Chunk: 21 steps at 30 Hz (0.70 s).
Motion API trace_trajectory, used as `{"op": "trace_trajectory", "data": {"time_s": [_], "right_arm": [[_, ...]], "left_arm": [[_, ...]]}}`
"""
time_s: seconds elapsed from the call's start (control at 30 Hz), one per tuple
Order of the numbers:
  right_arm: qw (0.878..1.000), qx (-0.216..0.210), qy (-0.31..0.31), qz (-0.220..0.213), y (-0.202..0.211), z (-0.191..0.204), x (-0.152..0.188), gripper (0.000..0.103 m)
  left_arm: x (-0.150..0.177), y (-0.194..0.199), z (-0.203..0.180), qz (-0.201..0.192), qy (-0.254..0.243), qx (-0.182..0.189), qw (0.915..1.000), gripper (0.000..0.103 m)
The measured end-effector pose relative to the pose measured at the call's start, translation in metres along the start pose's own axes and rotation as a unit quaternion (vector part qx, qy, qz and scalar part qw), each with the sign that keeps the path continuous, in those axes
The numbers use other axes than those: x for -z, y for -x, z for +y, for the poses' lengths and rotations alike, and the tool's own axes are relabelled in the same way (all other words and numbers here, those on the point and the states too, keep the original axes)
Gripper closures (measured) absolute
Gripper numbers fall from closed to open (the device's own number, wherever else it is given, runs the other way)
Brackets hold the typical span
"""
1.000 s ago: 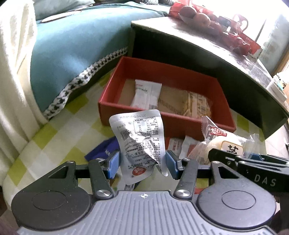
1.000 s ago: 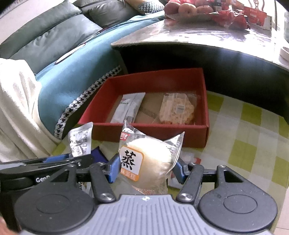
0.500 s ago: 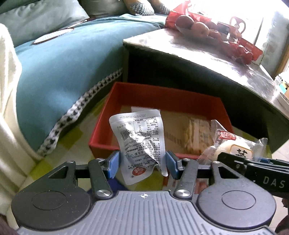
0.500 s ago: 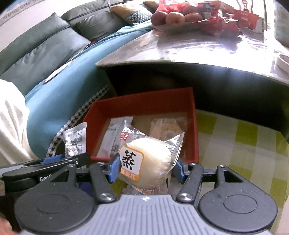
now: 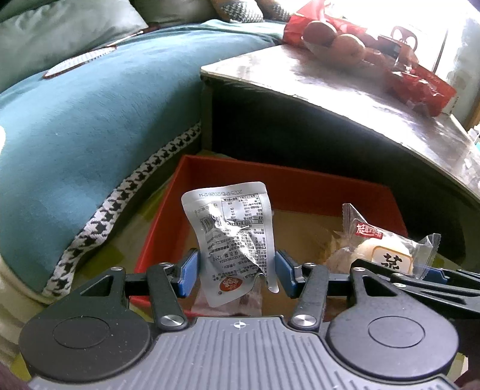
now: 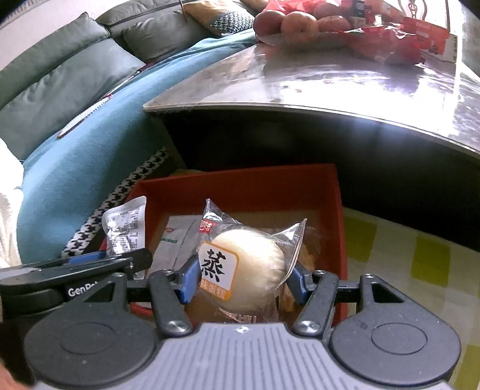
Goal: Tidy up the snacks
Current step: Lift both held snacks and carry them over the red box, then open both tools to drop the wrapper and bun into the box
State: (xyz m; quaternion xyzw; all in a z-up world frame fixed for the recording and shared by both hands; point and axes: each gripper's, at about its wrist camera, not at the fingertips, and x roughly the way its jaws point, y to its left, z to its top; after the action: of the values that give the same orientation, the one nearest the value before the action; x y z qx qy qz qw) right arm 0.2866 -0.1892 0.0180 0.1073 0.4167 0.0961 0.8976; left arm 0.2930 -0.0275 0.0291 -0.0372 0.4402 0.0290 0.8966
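Note:
My left gripper is shut on a crumpled silver snack pouch, held upright over the near left part of the red box. My right gripper is shut on a wrapped steamed cake, a pale round bun in clear film with an orange label, over the same red box. Each view shows the other gripper beside it: the cake at right in the left wrist view, the pouch at left in the right wrist view. A white packet lies inside the box.
The red box sits on a yellow-green checked cloth, against a dark low table that bears fruit and red packets. A teal sofa cover with houndstooth trim runs along the left.
Both grippers have travelled forward together with their snacks, from before the box's near wall to over its inside. The box and table now look closer and larger.

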Motion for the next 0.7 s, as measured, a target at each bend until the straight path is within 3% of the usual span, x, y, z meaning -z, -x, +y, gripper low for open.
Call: {"op": "trace_trajectory", "data": {"time_s": [0.37,0.5,0.7], "right_arm": [[1.0,0.011,0.019,0.004,-0.023,0.003,-0.001,0.042],[0.999,0.022,0.025,0.003,-0.023,0.005,0.0,0.042],[1.0,0.023,0.02,-0.006,-0.014,0.003,0.0,0.041]], "left_arm": [[-0.001,-0.03,0.002,0.026,-0.006,-0.016,0.9995,0.04],[0.0,-0.026,-0.001,0.017,-0.017,-0.026,0.9994,0.029],[0.0,-0.02,-0.002,0.013,-0.02,-0.023,0.9995,0.026]]}}
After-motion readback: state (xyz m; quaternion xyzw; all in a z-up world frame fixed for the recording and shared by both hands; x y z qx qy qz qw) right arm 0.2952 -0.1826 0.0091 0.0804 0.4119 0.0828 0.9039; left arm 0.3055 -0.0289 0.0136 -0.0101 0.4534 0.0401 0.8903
